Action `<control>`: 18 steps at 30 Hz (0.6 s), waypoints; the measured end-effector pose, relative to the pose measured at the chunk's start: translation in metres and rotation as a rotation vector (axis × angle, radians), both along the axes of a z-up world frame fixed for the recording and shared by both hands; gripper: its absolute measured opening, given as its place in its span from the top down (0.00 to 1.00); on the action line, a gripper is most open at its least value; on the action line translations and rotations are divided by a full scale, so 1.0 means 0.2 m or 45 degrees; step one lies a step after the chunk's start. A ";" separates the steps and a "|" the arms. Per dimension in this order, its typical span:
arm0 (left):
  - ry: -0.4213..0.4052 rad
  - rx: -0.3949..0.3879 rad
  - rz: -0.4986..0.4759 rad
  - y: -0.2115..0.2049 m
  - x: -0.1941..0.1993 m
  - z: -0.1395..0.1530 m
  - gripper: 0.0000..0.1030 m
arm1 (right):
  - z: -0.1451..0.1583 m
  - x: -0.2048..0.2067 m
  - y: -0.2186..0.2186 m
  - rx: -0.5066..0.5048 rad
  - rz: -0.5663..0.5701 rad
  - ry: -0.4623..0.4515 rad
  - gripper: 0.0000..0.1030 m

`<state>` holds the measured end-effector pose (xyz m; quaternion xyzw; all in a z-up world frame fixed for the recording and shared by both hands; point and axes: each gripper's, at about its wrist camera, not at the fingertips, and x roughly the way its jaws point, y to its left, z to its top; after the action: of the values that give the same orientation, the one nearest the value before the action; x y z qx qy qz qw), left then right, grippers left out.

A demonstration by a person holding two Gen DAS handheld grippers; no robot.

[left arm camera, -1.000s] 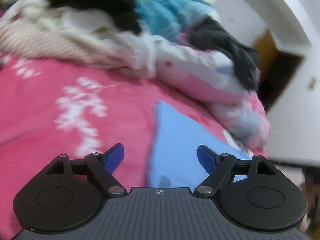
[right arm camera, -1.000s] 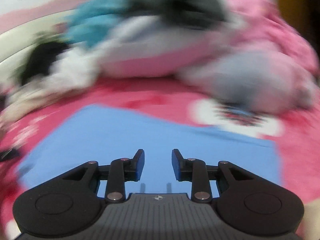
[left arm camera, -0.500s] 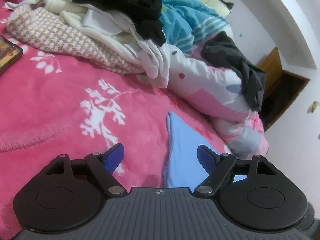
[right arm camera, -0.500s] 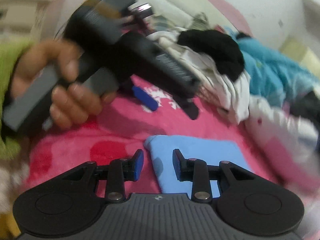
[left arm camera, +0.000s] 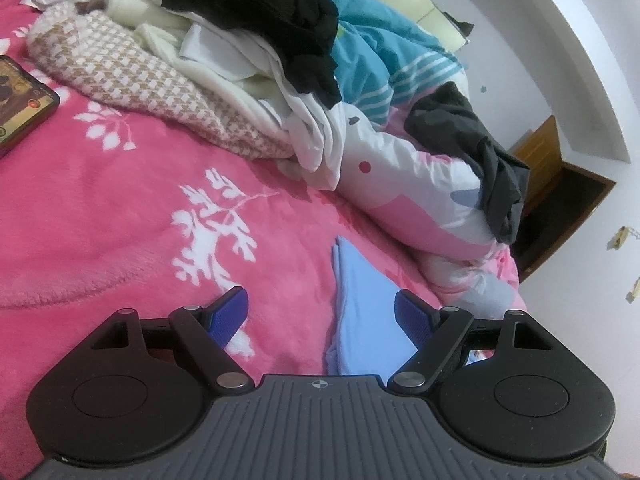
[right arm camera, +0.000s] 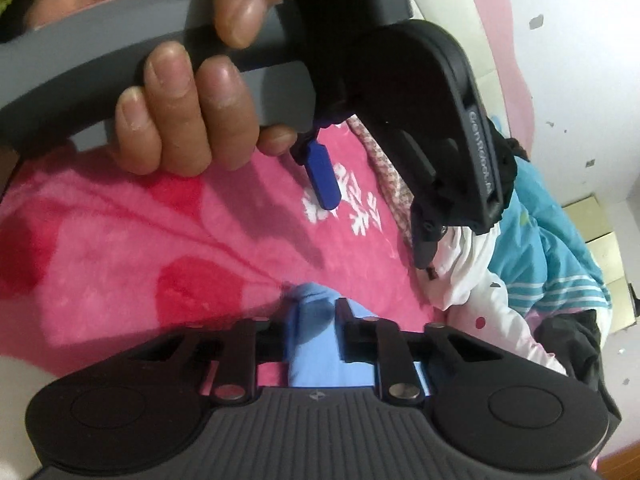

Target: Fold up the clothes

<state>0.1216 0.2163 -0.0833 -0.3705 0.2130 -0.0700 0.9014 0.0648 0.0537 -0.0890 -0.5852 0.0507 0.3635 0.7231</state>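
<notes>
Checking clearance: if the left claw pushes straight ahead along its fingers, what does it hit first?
Probably the pink blanket, since the left claw points slightly down at it, fingers wide apart. The folded light-blue garment lies just right of that line; depth is unclear.

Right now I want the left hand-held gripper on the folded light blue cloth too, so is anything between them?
Nothing visible is. The left hand-held gripper hangs open just over the folded light blue cloth on the pink floral blanket; the heap of clothes lies farther back.
</notes>
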 end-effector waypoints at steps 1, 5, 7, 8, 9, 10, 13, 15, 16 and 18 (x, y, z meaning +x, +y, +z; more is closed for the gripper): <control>-0.001 0.001 0.000 0.00 0.00 0.00 0.21 | 0.00 0.00 0.01 -0.003 -0.005 -0.002 0.88; -0.004 0.003 0.001 0.00 -0.01 0.00 0.21 | 0.03 0.03 0.02 0.072 -0.059 0.074 0.89; -0.005 0.004 0.001 0.00 -0.01 0.00 0.21 | 0.08 0.06 0.02 0.186 -0.123 0.200 0.89; -0.006 0.004 0.002 0.00 -0.01 0.00 0.21 | 0.12 0.08 0.02 0.258 -0.170 0.283 0.89; -0.006 0.002 0.004 0.00 -0.01 0.00 0.21 | 0.15 0.11 0.01 0.342 -0.226 0.378 0.89; -0.007 0.002 0.006 0.00 -0.01 0.00 0.21 | 0.17 0.15 0.00 0.414 -0.276 0.465 0.89; -0.007 0.004 0.010 0.00 -0.01 0.00 0.21 | 0.19 0.21 -0.02 0.523 -0.355 0.576 0.89; -0.006 0.003 0.014 0.01 -0.01 0.00 0.21 | 0.21 0.21 -0.03 0.575 -0.352 0.596 0.89; -0.007 0.003 0.017 0.01 -0.02 0.00 0.21 | 0.22 0.21 -0.03 0.599 -0.356 0.616 0.93; -0.006 -0.001 0.022 0.01 -0.02 0.00 0.21 | 0.24 0.22 -0.05 0.647 -0.371 0.646 0.99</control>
<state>0.1182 0.2191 -0.0834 -0.3724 0.2077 -0.0631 0.9023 0.1097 0.0441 -0.0416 -0.2655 0.2189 0.3910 0.8536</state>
